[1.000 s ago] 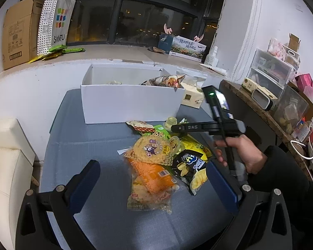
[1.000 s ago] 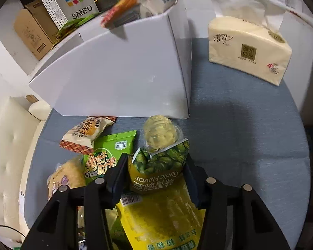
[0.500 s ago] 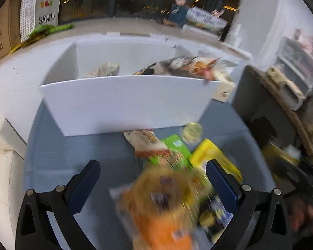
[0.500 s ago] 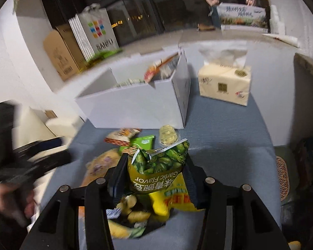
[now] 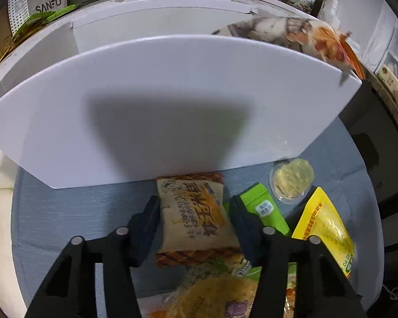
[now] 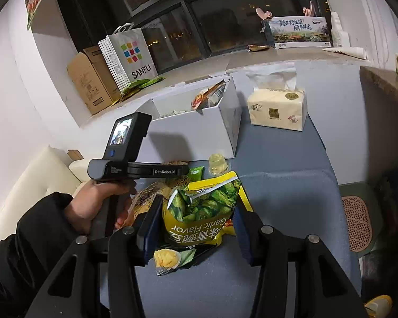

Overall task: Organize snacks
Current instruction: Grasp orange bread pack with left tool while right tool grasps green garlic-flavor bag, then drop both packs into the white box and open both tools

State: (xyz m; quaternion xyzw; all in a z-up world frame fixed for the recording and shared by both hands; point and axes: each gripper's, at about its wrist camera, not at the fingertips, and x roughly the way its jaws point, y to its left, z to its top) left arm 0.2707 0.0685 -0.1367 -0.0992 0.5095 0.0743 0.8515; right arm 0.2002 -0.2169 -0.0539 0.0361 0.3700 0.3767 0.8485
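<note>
You're bringing L gripper down w/ jaws closing around beige cracker pack, just near of white box; R gripper clamping green garlic-pea bag, lifting clear for boxing.

Two grippers: the left gripper and the right gripper. One white box, one tissue pack on the far right, one jelly cup, one green pea bag, one cardboard carton, one paper shopping bag.
</note>
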